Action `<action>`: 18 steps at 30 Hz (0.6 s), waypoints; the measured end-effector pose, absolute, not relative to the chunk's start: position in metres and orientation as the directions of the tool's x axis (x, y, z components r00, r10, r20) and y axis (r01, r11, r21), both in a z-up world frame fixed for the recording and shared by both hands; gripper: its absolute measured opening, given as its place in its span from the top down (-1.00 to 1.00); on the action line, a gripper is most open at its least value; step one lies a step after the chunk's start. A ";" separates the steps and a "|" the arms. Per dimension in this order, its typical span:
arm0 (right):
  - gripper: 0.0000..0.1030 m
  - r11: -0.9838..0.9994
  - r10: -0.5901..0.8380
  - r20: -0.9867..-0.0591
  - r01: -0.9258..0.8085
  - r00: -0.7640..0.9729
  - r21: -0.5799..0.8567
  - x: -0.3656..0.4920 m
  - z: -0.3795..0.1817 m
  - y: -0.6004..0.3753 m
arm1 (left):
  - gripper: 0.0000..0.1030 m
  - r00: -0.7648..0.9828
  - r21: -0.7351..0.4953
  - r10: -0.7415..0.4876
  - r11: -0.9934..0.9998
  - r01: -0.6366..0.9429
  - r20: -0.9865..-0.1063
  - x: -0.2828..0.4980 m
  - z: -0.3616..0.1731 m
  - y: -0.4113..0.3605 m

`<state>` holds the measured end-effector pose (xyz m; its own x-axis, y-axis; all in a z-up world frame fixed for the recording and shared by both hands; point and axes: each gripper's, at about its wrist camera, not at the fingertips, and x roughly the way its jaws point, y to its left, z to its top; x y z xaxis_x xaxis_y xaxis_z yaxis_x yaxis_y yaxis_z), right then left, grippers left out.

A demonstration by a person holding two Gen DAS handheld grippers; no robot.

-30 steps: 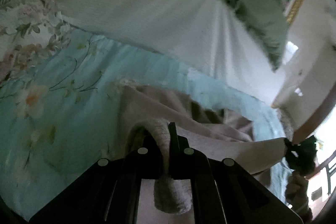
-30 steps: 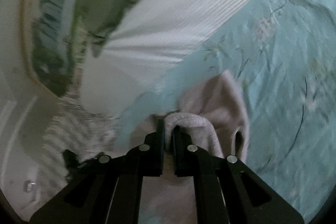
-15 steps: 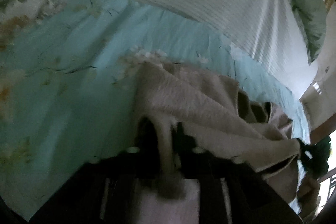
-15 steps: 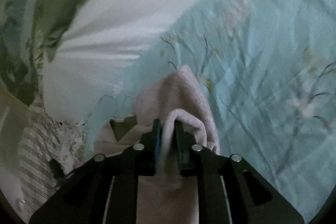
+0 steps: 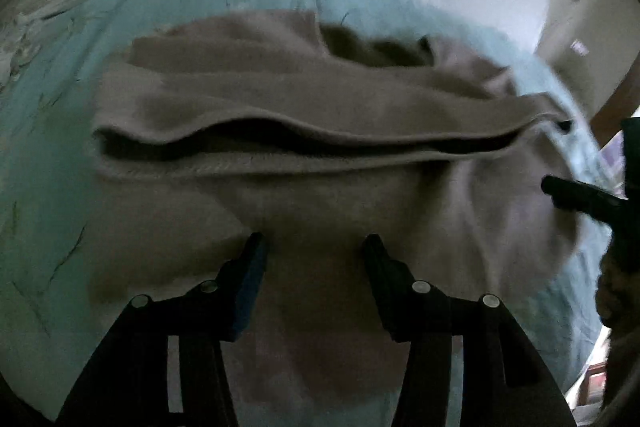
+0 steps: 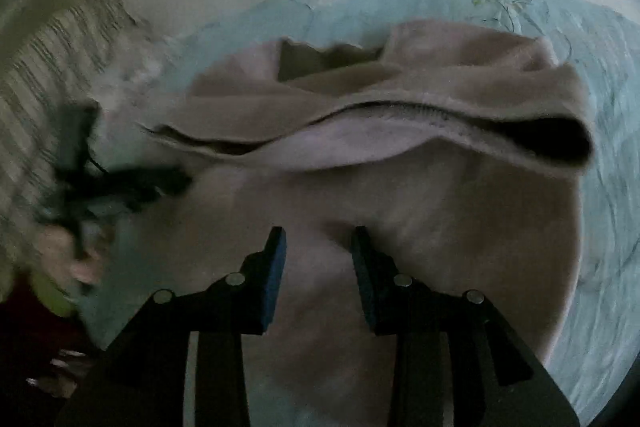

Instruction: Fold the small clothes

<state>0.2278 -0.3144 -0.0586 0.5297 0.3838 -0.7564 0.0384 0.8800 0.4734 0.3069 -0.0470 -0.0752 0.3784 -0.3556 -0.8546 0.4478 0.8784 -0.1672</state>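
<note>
A light-blue floral bedsheet spreads beneath a beige knit garment, which lies folded over on itself. The left gripper and right gripper hover above it, jaws just opened, nothing pinched between them.

- right gripper jaws just opened up, nothing pinched between them
- beige garment sprawls right ahead of the fingertips, top layer folded over
- teal floral sheet beyond it
</note>
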 end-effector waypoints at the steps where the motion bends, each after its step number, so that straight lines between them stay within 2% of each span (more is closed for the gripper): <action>1: 0.31 0.882 0.378 -0.755 0.040 0.536 0.470 0.235 -0.059 -0.319 | 0.03 0.380 -0.169 -0.356 0.880 0.445 -0.854 0.312 -0.075 -0.048; 6: 0.30 0.869 0.215 -0.770 0.242 0.601 0.432 0.273 -0.066 -0.382 | 0.04 0.480 -0.096 -0.273 0.928 0.361 -0.834 0.372 -0.061 -0.046; 11: 0.29 0.714 0.093 -0.721 0.459 0.687 0.529 0.256 -0.067 -0.444 | 0.11 0.506 -0.144 -0.241 0.964 0.224 -0.828 0.431 -0.059 -0.019; 12: 0.28 0.693 0.080 -0.717 0.478 0.693 0.539 0.248 -0.065 -0.446 | 0.11 0.519 -0.168 -0.239 0.969 0.180 -0.821 0.438 -0.056 -0.007; 15: 0.01 0.678 0.100 -0.694 0.461 0.713 0.572 0.224 -0.058 -0.440 | 0.10 0.533 -0.288 -0.294 0.953 0.097 -0.793 0.437 -0.046 0.026; 18: -0.08 0.690 0.128 -0.658 0.410 0.742 0.596 0.195 -0.043 -0.416 | -0.05 0.567 -0.292 -0.263 0.956 0.041 -0.781 0.414 -0.037 0.046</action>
<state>0.1955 -0.4163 -0.0434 0.7419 0.1281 -0.6582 0.4100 0.6901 0.5964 0.4136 0.0458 -0.0368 0.5667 -0.2626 -0.7809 0.0409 0.9556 -0.2917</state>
